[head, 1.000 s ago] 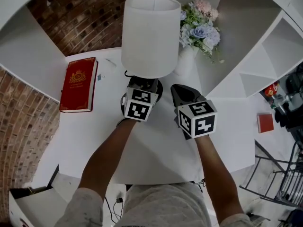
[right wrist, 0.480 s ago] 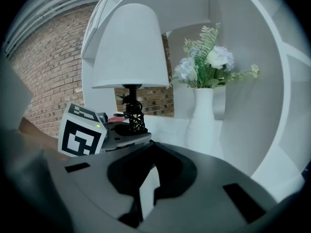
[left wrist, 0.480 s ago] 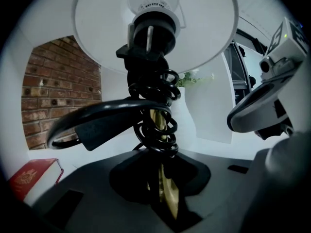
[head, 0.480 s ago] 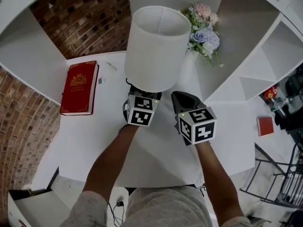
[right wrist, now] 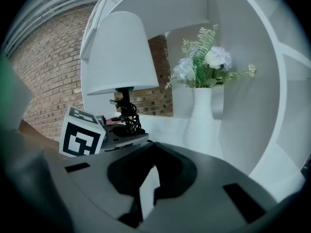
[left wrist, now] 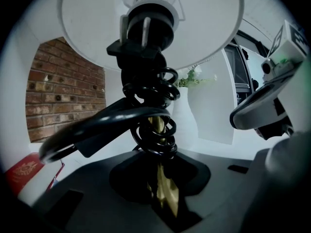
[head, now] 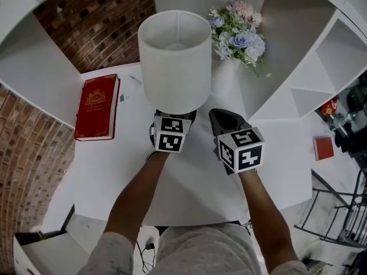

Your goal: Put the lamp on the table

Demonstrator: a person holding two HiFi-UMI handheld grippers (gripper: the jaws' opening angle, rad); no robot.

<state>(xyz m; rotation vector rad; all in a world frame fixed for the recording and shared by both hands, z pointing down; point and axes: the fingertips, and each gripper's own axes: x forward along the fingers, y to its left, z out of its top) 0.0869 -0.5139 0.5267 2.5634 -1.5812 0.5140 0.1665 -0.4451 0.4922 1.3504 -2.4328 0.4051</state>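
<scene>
A lamp with a white drum shade (head: 175, 62) stands over the white table (head: 114, 165), and its open top faces me. My left gripper (head: 174, 117) is shut on the lamp's brass stem (left wrist: 163, 191) below a black cord coiled round it (left wrist: 150, 106). The shade (left wrist: 209, 23) fills the top of the left gripper view. The lamp's foot is hidden, so I cannot tell whether it touches the table. My right gripper (head: 219, 116) hovers just right of the lamp, jaws shut with nothing in them (right wrist: 151, 155). It looks at the lamp (right wrist: 119, 52) and the left gripper's marker cube (right wrist: 82, 132).
A red book (head: 96, 106) lies on the table's left side. A white vase of flowers (head: 235, 36) stands close behind the lamp to the right. White curved shelves (head: 321, 67) rise at the right, and brick wall (head: 103, 16) lies behind and left.
The shade leaned to the right half a second ago and has swung back left, its open top now turned toward me. Both grippers have barely shifted.
</scene>
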